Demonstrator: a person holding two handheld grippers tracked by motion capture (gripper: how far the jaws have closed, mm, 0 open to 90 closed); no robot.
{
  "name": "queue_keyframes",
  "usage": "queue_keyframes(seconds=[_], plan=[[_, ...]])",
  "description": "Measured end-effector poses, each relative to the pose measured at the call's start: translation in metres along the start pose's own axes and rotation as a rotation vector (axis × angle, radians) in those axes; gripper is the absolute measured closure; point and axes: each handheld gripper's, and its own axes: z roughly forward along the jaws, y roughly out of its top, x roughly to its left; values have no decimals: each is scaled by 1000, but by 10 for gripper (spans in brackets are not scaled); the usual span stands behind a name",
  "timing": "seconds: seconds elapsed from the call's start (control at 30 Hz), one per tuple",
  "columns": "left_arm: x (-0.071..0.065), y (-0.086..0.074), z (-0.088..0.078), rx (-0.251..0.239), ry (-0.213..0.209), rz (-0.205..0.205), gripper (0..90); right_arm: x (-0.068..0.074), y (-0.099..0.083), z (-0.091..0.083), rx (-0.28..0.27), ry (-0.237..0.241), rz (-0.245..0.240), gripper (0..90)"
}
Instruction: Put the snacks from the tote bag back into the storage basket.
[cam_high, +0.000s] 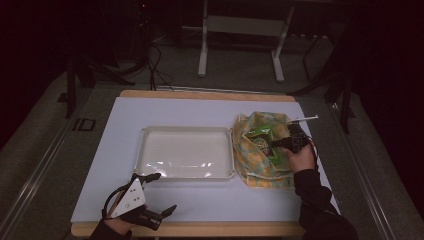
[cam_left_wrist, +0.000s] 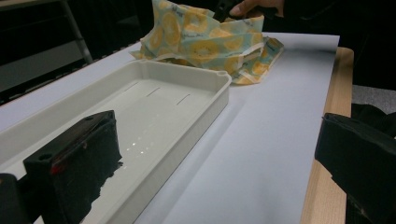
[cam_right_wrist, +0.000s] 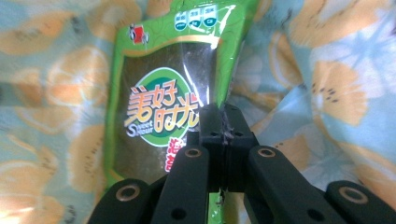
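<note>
A green snack packet (cam_right_wrist: 159, 93) with a clear window lies inside a cloth bag (cam_right_wrist: 327, 84) printed with orange slices. My right gripper (cam_right_wrist: 225, 126) is shut on the packet's right edge, its jaws pinched tight together. From above, the bag (cam_high: 255, 170) sits right of the tray with the packet (cam_high: 260, 137) showing in its mouth and the right gripper (cam_high: 276, 143) reaching in from the right. My left gripper (cam_high: 165, 191) rests open near the table's front left edge, nothing between its fingers (cam_left_wrist: 74, 163). It points along the tray toward the bag (cam_left_wrist: 205, 42).
An empty white tray (cam_high: 185, 129) stands mid-table on a pale sheet; its rim (cam_left_wrist: 187, 74) runs beside the left jaw. The wooden table edge (cam_left_wrist: 343, 74) lies at the right of the left gripper view. Stand legs and cables sit on the floor beyond the table.
</note>
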Motion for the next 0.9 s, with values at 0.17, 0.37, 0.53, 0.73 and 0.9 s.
queue_keyframes(seconds=[0.17, 0.37, 0.53, 0.73, 0.9], plan=[[0, 0, 0, -1, 1, 0, 4, 0, -1, -9, -27, -1, 6, 891], [0, 0, 0, -1, 2, -1, 5, 0, -2, -16, -29, -5, 6, 891], [0, 0, 0, -1, 2, 0, 5, -2, -6, -26, -66, -9, 25, 891], [0, 0, 0, -1, 1, -2, 5, -5, -9, -38, -91, -10, 40, 891], [0, 0, 0, -1, 1, -2, 5, -10, -12, -48, -124, -5, 58, 891]])
